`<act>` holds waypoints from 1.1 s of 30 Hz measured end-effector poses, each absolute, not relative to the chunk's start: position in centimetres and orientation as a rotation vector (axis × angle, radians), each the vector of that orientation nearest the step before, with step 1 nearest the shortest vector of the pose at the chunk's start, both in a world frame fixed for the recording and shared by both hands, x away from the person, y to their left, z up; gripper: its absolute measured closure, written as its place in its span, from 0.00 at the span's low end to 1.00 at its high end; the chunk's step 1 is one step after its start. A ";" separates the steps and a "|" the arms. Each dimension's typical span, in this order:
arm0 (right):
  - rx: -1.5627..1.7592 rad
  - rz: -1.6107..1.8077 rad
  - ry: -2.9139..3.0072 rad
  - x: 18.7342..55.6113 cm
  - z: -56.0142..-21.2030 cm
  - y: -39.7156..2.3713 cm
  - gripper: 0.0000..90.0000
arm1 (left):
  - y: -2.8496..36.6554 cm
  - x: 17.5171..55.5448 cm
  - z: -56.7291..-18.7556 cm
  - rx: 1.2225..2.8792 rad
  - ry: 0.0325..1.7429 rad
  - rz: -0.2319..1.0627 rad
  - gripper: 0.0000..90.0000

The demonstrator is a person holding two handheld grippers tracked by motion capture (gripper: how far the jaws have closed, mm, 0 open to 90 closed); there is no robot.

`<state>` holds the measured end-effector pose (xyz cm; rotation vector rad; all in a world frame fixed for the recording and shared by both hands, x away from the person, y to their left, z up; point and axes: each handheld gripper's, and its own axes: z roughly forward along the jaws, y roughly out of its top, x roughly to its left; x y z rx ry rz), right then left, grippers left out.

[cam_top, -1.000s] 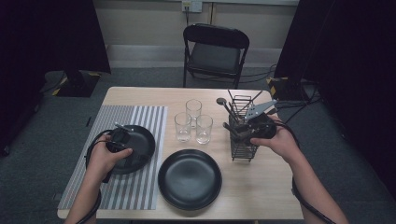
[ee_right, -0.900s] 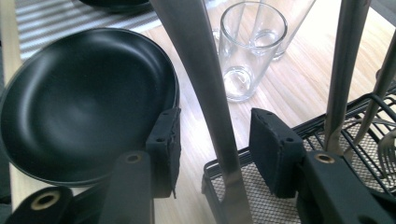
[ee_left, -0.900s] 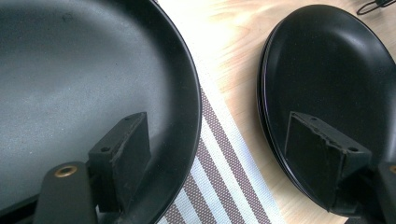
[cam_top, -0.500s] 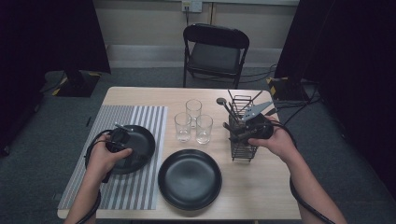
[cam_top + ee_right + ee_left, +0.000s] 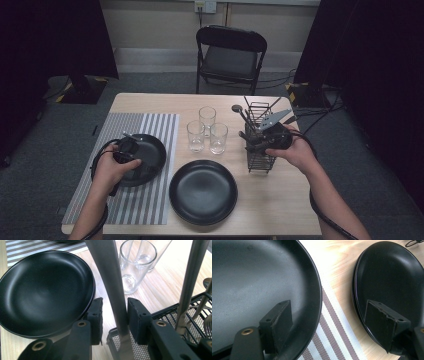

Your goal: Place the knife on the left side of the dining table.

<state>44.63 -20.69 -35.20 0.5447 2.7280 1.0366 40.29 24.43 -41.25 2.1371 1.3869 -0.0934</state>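
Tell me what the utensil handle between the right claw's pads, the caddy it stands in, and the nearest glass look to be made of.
Utensil handle: likely stainless steel, brushed; grey sheen with soft streaked highlights.
Caddy: black wire and fine mesh, probably coated metal; matte, thin rods.
Glass: clear glass, it seems; see-through, thick bright base, though clear plastic cannot be ruled out.

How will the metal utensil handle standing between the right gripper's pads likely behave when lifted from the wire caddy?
The utensil handle looks like smooth polished steel, so probably rigid but slippery between flat pads. It is long and grasped low, so it may pivot. The light wire caddy might tip if it snags.
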 end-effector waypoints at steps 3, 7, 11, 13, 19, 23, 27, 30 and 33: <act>0.543 1.034 2.723 44.6 -35.2 -20.7 0.75 | 24.5 40.3 -41.3 2.143 1.383 -0.093 0.24; 0.535 1.031 2.722 44.6 -35.2 -20.7 0.76 | 24.5 40.3 -41.3 2.145 1.385 -0.093 0.24; 0.530 1.031 2.721 44.6 -35.2 -20.8 0.77 | 24.5 40.3 -41.4 2.147 1.387 -0.099 0.24; 0.521 1.032 2.719 44.6 -35.2 -20.8 0.78 | 24.5 40.3 -41.4 2.147 1.388 -0.097 0.24; 0.515 1.030 2.715 44.6 -35.2 -20.8 0.79 | 24.5 40.3 -41.5 2.148 1.388 -0.096 0.24; 0.516 1.031 2.712 44.6 -35.3 -20.9 0.81 | 24.5 40.3 -41.5 2.148 1.394 -0.094 0.24; 0.515 1.033 2.705 44.6 -35.3 -21.0 0.83 | 24.5 40.3 -41.5 2.148 1.389 -0.093 0.24; 0.515 1.040 2.704 44.6 -35.3 -21.0 0.84 | 24.5 40.3 -41.5 2.147 1.392 -0.091 0.24; 0.504 1.033 2.702 44.6 -35.3 -21.0 0.85 | 24.5 40.3 -41.5 2.153 1.388 -0.093 0.24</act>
